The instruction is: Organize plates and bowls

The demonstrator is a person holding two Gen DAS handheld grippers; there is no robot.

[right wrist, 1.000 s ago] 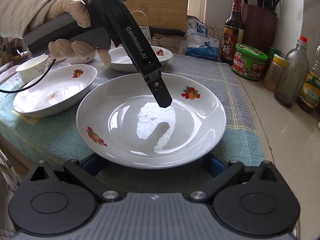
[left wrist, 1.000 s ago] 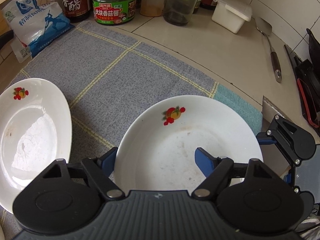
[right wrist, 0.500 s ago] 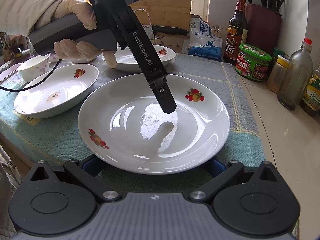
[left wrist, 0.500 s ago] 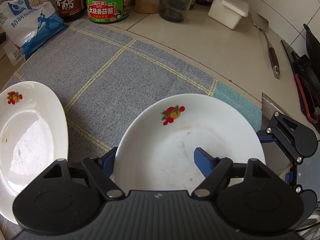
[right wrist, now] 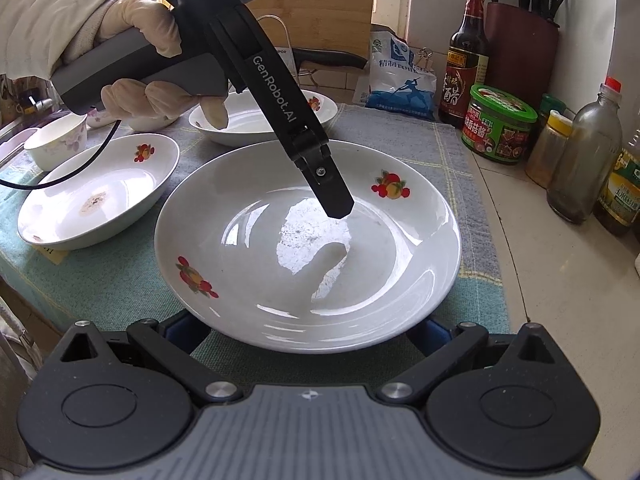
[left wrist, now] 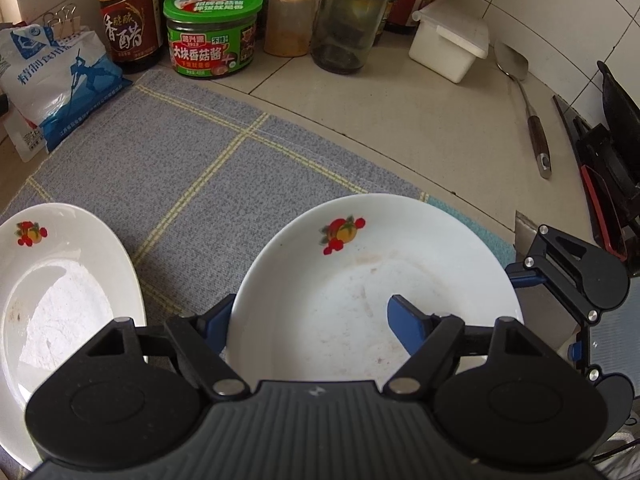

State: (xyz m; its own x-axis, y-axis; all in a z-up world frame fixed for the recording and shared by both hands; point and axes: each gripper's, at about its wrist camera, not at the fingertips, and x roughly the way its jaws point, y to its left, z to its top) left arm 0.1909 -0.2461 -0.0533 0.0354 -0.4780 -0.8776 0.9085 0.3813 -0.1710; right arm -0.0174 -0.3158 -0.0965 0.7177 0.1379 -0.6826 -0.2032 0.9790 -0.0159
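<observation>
Tiled counter [left wrist: 400,120] under grey checked cloth [left wrist: 180,168] holding white plates [right wrist: 308,240]

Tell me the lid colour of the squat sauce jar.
Green lid, clearest in the left wrist view.

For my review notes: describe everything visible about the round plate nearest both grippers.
The round plate is white, glossy, ceramic-looking and shallow, with fruit motifs on its rim and faint smears inside. It lies flat on the grey checked cloth. The left gripper straddles its rim, one of its fingers over the inside; whether it touches is unclear.
</observation>
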